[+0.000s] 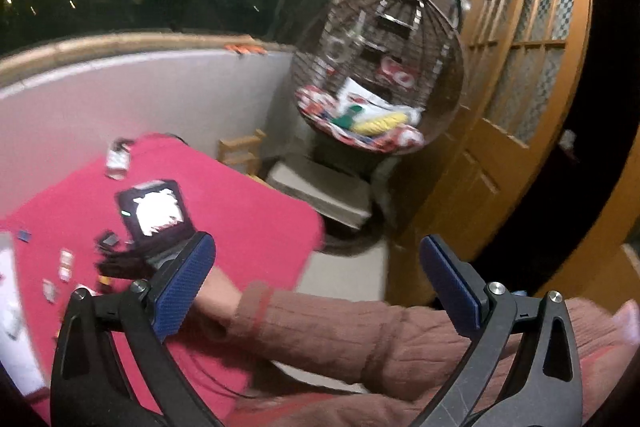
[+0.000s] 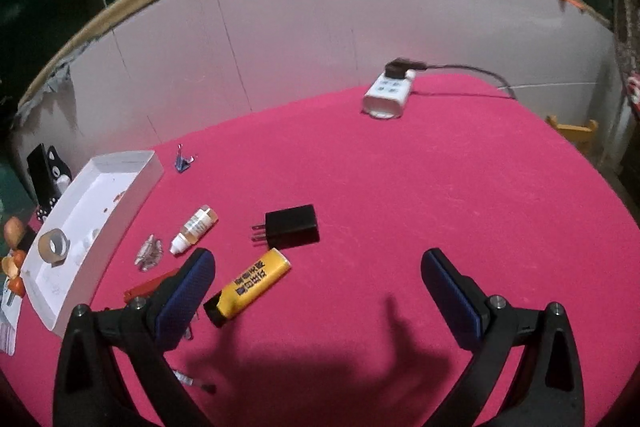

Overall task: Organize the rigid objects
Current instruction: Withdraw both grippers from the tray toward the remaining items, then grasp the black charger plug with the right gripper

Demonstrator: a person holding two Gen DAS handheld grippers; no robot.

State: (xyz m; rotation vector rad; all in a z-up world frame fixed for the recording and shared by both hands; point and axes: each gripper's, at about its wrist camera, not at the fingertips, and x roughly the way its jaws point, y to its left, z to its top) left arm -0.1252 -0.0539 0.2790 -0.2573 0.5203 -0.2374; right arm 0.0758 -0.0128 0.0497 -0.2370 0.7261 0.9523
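Note:
In the right wrist view my right gripper [image 2: 318, 291] hangs open over the red table [image 2: 400, 207], holding nothing. Just inside its left finger lies a yellow lighter [image 2: 248, 283]. Beyond it sit a black plug charger [image 2: 290, 227], a small dropper bottle [image 2: 196, 229], a pile of metal bits [image 2: 150, 253] and a red tool [image 2: 150, 287] partly hidden by the finger. A white tray [image 2: 120, 187] at the left holds a tape roll [image 2: 54, 247]. My left gripper [image 1: 318, 283] is open and empty, off the table's edge above a person's brown sleeve [image 1: 340, 331].
A white power strip [image 2: 386, 95] with a black plug and cable sits at the table's far side. A blue clip [image 2: 183, 161] lies near the tray. The left wrist view shows a hanging wicker chair [image 1: 376, 83], a wooden door [image 1: 520, 87] and a low wall [image 1: 140, 99].

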